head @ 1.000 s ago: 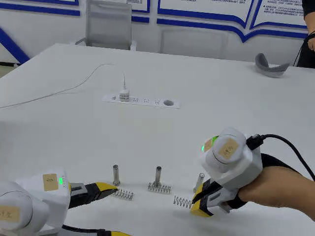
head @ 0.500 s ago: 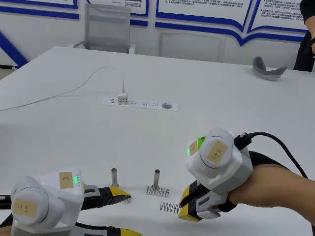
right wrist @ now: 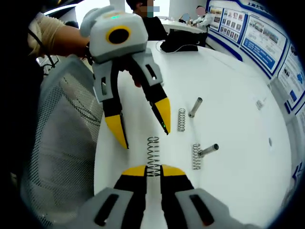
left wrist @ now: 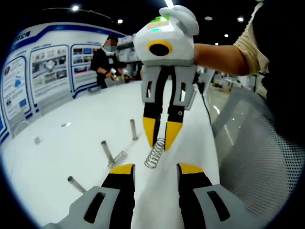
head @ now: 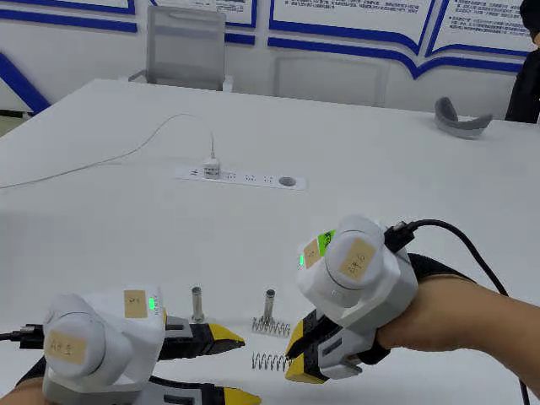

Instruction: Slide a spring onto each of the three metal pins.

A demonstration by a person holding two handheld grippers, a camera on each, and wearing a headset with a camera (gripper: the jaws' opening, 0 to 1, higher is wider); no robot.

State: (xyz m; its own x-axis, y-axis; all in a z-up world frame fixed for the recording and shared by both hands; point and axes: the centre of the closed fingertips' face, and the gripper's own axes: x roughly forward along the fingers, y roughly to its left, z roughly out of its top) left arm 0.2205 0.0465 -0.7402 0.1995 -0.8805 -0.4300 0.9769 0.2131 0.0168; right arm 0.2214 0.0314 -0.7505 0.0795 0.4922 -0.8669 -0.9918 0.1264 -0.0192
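Lower centre of the head view: your right gripper (head: 295, 367) pinches one end of a spring (head: 270, 362) between nearly closed jaws, the coil pointing at your left gripper (head: 247, 367), whose jaws stand wide apart, holding nothing; just above, a left pin (head: 197, 302) and a middle pin (head: 269, 304) stand upright on the white table (head: 126, 219); a second spring (head: 272, 326) lies at the middle pin's foot.

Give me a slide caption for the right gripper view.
Right gripper pinches a spring end, facing the open left gripper.
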